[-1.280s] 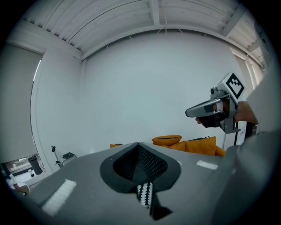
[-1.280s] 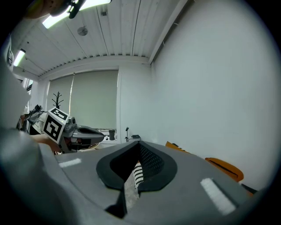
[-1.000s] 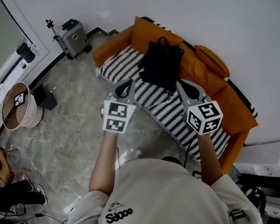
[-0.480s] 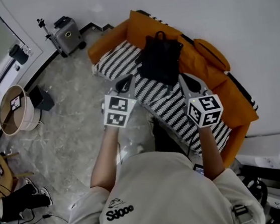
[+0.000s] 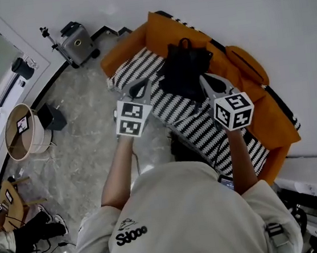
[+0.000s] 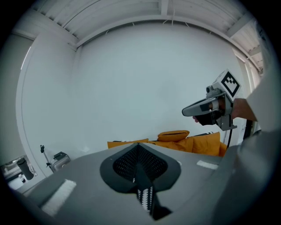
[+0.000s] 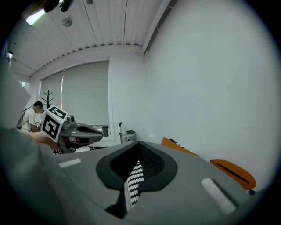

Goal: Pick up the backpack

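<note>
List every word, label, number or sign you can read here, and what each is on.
"Sjooo": back of the person's shirt; the last letters are uncertain.
Square coded markers, no letters: on the left claw, the right claw and a card in the round basket.
Nothing else is readable.

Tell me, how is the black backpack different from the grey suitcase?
The backpack is black; the suitcase is grey. The backpack lies slumped on the striped sofa; the suitcase stands upright on the floor by the wall. The backpack looks soft and floppy; the suitcase looks boxy and stiff. Both are bags for carrying things.
</note>
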The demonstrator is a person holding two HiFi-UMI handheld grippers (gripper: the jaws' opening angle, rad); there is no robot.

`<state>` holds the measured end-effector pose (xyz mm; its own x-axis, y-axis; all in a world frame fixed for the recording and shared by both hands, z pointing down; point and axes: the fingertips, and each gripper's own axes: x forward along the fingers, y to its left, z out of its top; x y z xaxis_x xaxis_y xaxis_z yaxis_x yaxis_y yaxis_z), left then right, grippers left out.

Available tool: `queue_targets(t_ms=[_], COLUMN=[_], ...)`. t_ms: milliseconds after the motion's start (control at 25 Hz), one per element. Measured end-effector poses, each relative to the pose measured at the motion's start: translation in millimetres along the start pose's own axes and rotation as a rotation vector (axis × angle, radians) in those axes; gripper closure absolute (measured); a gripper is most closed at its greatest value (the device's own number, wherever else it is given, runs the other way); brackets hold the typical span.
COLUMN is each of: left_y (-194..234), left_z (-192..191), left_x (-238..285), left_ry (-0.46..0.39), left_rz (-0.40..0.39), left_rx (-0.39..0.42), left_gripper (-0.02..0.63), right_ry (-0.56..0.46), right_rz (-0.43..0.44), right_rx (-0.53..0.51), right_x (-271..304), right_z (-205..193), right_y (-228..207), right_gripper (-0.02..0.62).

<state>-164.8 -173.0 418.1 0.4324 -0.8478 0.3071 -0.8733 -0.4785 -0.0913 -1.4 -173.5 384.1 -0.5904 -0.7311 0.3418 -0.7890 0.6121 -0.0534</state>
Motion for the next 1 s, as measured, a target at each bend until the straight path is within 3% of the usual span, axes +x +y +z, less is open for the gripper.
queue_targets(t_ms=[320,720,800,1000], left_y=[25,38,31,32], left_z=[13,-12,-25,-49], left_x=[88,210,236,298], left_ry=[0.044,0.148,0.189,0.255], left_rz=[-0.038,-0.111,-0.162,-0.185], left_rx=[-0.001,-0.052,-0.069,-0.094], left_gripper=[0.594,0.591,0.517,0.490], right_ry=[-0.014,0.096,0.125,0.195], right_rz=[-0.028,-0.052,-0.046,-0.027], right_rx=[0.037,0.106,0.115,0.149], right_x=[51,125,141,181], right_z=[21,-12,-23,-57], right_y=[-73,-173,-191,-233], right_gripper=[0.591,0.549,0.534,0.487])
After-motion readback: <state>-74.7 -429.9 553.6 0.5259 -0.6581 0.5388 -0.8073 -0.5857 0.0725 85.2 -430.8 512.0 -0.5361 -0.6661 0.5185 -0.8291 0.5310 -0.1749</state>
